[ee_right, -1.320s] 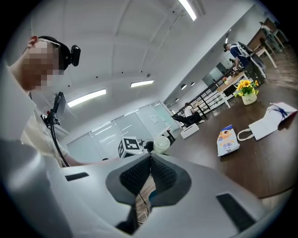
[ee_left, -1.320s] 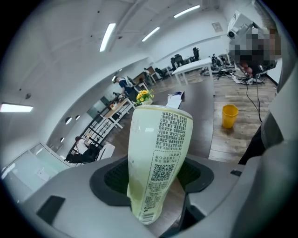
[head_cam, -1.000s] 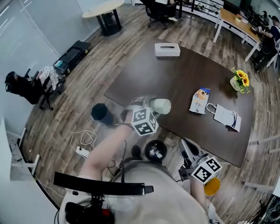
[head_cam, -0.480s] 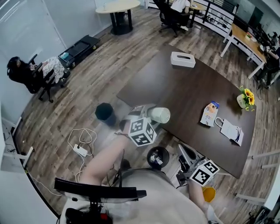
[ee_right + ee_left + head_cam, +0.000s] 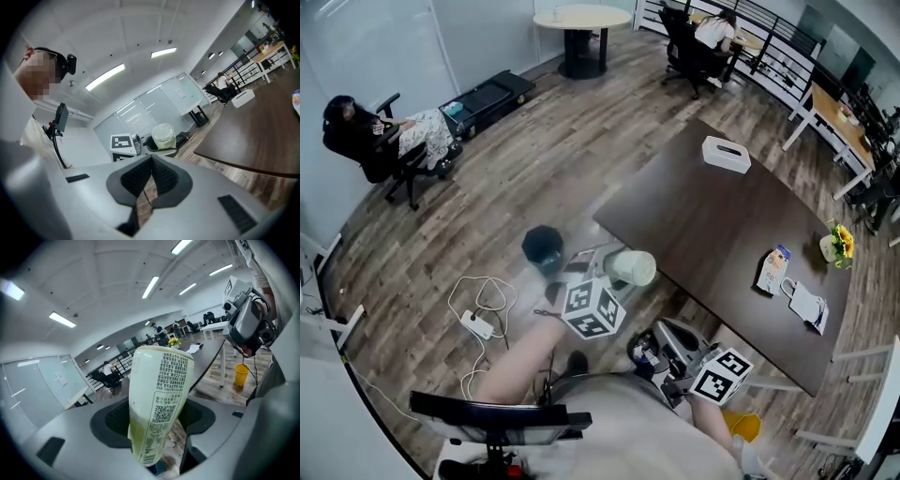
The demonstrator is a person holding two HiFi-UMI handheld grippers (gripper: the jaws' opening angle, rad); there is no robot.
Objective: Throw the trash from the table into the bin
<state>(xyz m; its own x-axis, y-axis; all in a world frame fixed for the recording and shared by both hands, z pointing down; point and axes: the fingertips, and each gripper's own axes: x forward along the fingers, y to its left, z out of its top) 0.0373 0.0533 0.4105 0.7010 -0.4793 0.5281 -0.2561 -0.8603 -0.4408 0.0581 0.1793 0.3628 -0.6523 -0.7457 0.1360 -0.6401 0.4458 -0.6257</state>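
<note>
A pale green drink cup [image 5: 632, 267] with a printed label is clamped between the jaws of my left gripper [image 5: 617, 270], which is shut on it. It hangs over the wooden floor just off the corner of the dark table [image 5: 722, 225]. In the left gripper view the cup [image 5: 159, 399] stands tilted between the two pads. A round black bin [image 5: 544, 248] stands on the floor just left of the cup. My right gripper [image 5: 659, 336] is lower right, shut with nothing in it; its pads [image 5: 161, 176] meet. From the right gripper view the cup [image 5: 163, 135] shows end-on.
A second small black bin [image 5: 640, 352] with litter in it sits partly hidden behind my right gripper. On the table lie a white tissue box [image 5: 727, 155], a snack bag [image 5: 772, 269], a paper bag [image 5: 806, 305] and a flower pot [image 5: 839, 246]. A power strip [image 5: 476, 325] with cables lies on the floor at left.
Both grippers have swung left, away from the table. The cup went with the left gripper from the table's edge out over the floor, close to the round black bin.
</note>
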